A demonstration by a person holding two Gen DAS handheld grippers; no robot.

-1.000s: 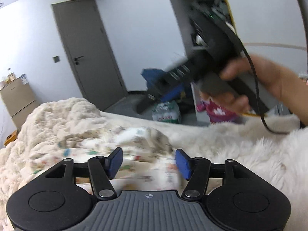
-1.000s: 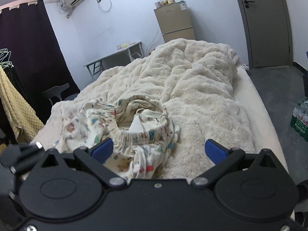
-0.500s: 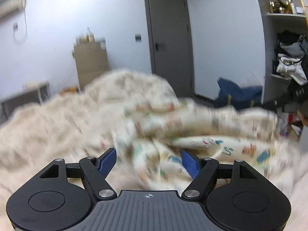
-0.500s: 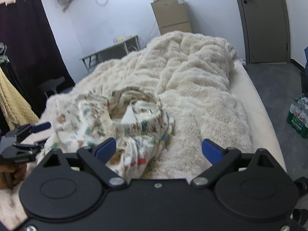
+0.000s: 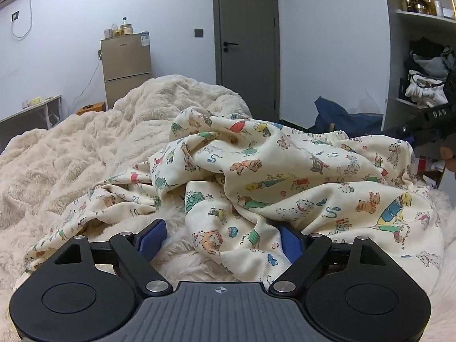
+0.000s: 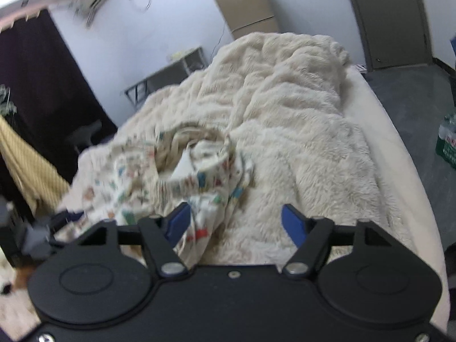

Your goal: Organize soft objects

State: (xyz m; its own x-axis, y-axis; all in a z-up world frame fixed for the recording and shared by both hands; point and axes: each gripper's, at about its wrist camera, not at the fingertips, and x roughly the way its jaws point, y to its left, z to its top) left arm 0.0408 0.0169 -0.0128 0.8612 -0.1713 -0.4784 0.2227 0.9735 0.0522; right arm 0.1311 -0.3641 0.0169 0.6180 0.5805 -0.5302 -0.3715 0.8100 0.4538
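Observation:
A cream garment (image 5: 285,176) printed with cartoon animals lies crumpled on the fluffy cream blanket (image 5: 71,154) of the bed. My left gripper (image 5: 221,239) is low at its near edge. Its jaws are opening, a fold of the cloth lies between them and drapes over the right pad (image 5: 290,245). In the blurred right wrist view the garment (image 6: 176,176) shows its elastic waistband. My right gripper (image 6: 236,223) hangs over its lower hem. Its jaws are closing, with cloth beside the left pad (image 6: 178,222) and bare blanket on the other side. The left gripper (image 6: 42,228) shows at that view's left edge.
A small fridge (image 5: 125,65) and a grey door (image 5: 246,42) stand behind the bed. A shelf with clothes (image 5: 427,85) and a blue bag (image 5: 342,116) are on the right. A pack of water bottles (image 6: 447,142) sits on the floor; a yellow checked cloth (image 6: 25,165) hangs left.
The left gripper has swung away from the person's other hand to face the garment, dropped low, and its jaws have widened. The right gripper has dipped toward the hem and its jaws have narrowed.

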